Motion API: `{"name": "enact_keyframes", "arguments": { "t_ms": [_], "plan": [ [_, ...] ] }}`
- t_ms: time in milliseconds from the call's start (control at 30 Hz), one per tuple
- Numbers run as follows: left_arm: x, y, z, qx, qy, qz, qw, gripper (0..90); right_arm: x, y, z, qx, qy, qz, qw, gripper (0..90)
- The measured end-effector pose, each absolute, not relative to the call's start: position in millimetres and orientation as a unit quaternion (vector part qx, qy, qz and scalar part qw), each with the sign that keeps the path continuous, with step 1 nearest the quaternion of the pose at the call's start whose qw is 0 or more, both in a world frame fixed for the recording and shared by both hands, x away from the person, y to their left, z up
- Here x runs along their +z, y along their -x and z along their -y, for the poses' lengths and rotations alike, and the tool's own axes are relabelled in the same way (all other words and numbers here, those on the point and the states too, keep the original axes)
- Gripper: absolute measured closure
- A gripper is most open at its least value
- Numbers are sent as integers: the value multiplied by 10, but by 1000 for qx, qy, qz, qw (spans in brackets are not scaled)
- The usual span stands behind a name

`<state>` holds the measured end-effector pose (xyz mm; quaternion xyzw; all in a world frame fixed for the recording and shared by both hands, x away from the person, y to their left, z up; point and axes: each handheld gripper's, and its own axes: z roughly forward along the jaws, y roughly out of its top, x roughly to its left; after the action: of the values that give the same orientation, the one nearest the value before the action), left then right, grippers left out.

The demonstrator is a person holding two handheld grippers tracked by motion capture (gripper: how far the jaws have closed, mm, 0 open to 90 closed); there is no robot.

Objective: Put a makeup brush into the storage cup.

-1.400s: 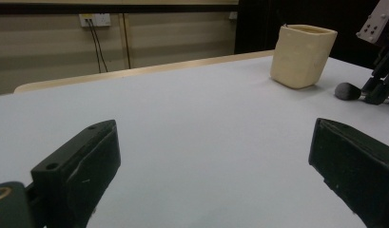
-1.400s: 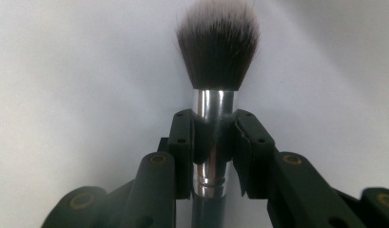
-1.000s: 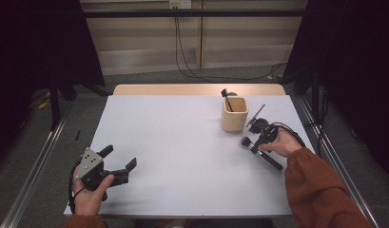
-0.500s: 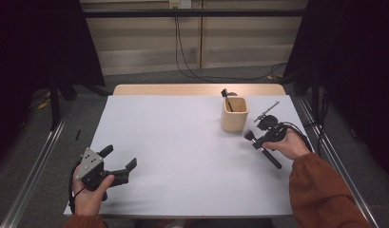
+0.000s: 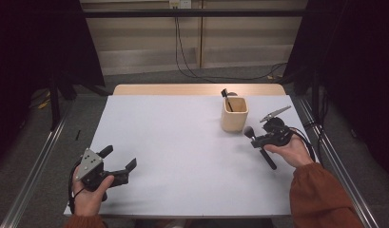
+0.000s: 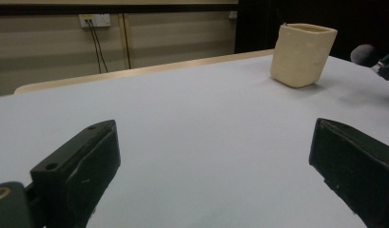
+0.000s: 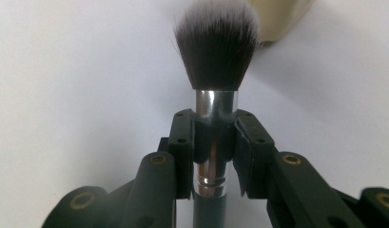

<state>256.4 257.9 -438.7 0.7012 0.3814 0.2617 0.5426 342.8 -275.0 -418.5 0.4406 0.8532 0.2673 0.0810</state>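
Note:
My right gripper (image 5: 262,140) is shut on a makeup brush (image 5: 258,144) with a dark handle, a silver ferrule and a black, white-tipped head. In the right gripper view the two jaws clamp the ferrule of the brush (image 7: 215,109), bristles pointing away over the table. It hangs just right of a cream square cup (image 5: 234,114) holding another dark brush (image 5: 226,98). My left gripper (image 5: 120,161) rests open at the table's near left, jaws wide apart with nothing between them. The cup (image 6: 302,53) stands far off in the left gripper view, with the held brush head (image 6: 364,54) at its right.
The table (image 5: 182,156) has a pale grey top with a wooden strip along its far edge. Metal rails run along both sides on the floor. Cables hang down the back wall from a socket (image 6: 92,20).
My right gripper has lifted the brush slightly and carried it further from the cup, toward the right edge. The left gripper has stayed where it was.

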Motion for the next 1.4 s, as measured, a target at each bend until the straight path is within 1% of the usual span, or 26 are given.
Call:
{"name": "enact_keyframes", "arguments": {
  "t_ms": [700,933,1100,1400],
  "plan": [
    [-4382,-2567,-2562,264,-705,-375,540,31,-4181,-3226,2997,398,-469,-776,141,714],
    [-4382,-2570,-2562,262,-706,-374,541,31,-4171,-3187,3015,436,-458,-759,152,714],
    [-4379,-2566,-2555,263,-706,-373,541,31,-4171,-3167,3048,466,-454,-744,152,714],
    [-4379,-2570,-2558,263,-709,-370,540,31,-4166,-3122,3064,510,-434,-720,183,713]
  ]
}}
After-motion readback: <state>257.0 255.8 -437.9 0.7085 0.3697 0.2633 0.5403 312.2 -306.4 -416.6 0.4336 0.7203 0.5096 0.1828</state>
